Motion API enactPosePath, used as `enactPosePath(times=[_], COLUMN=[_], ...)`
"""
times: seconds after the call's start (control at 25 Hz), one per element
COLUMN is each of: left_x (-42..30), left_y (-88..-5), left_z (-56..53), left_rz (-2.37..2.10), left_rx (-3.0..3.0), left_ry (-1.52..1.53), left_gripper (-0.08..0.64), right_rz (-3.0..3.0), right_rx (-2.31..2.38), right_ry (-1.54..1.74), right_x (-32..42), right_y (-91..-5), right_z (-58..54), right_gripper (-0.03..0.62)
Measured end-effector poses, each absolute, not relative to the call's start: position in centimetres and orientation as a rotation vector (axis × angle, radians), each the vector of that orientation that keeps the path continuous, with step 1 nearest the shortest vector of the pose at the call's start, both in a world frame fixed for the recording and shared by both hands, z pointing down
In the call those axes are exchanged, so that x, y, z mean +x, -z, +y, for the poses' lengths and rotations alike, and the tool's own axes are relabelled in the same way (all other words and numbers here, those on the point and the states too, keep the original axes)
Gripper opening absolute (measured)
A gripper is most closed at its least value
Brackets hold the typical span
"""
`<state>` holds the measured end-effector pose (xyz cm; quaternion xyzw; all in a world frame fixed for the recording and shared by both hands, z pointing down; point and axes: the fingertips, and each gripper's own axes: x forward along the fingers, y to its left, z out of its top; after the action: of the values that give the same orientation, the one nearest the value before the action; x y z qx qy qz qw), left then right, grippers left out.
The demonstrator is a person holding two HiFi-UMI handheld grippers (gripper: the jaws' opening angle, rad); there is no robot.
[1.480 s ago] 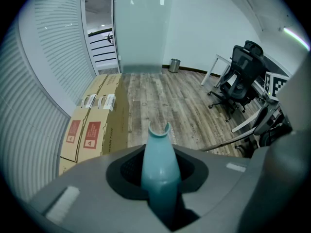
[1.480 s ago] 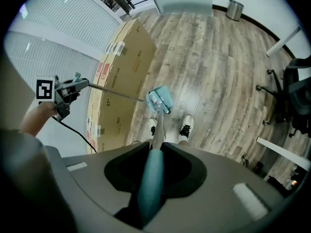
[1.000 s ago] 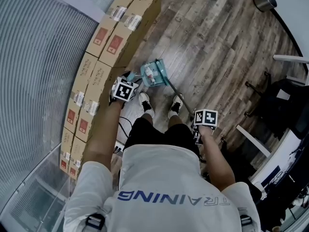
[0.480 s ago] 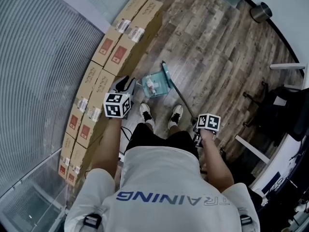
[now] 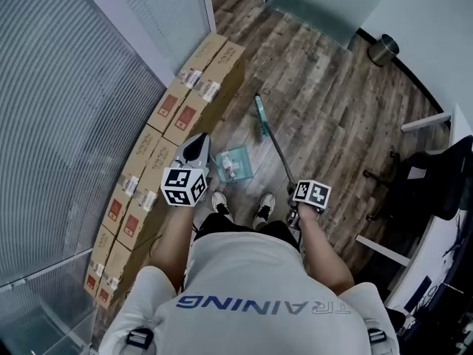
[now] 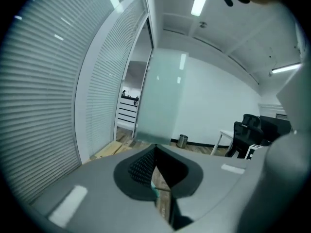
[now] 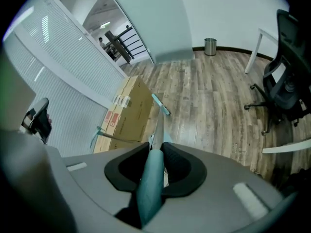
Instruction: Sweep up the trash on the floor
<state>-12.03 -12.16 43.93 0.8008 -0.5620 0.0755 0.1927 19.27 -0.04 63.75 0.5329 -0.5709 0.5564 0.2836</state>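
Broom [image 5: 260,117] runs straight ahead from my right tongs [image 7: 154,164], clamped on its handle; dustpan [image 5: 233,163] lies just left, its handle pinched by left tongs [image 5: 194,148].

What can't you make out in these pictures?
1. Trash in the translucent teal plastic dustpan: too small in the head view; the right hand-held gripper, shut on the teal broom handle, covers it in the right gripper view.
2. Left hand-held gripper: jaws shut, but the left gripper view leaves unclear whether the teal sliver below them is gripped.
3. Labels on the brown cardboard boxes: print too small in every view.
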Motion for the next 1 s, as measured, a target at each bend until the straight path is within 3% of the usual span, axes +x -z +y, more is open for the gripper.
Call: enactPosePath(times=[0.48,1.0], left_x=[-7.9,-6.7], left_y=[-33.2,-32.5], left_z=[-12.9,-12.7], left_rz=[-1.633,-1.619], left_rx=[2.446,2.465], left_ry=[-0.058,-0.031], left_gripper=[0.000,0.000], right_rz=[-1.695,-1.793], right_rx=[1.635,1.665], right_ry=[-1.366,-1.263], right_x=[20.0,20.2], right_y=[-55.0,-51.5], right_z=[-8.2,-10.3], right_gripper=[0.107,0.107])
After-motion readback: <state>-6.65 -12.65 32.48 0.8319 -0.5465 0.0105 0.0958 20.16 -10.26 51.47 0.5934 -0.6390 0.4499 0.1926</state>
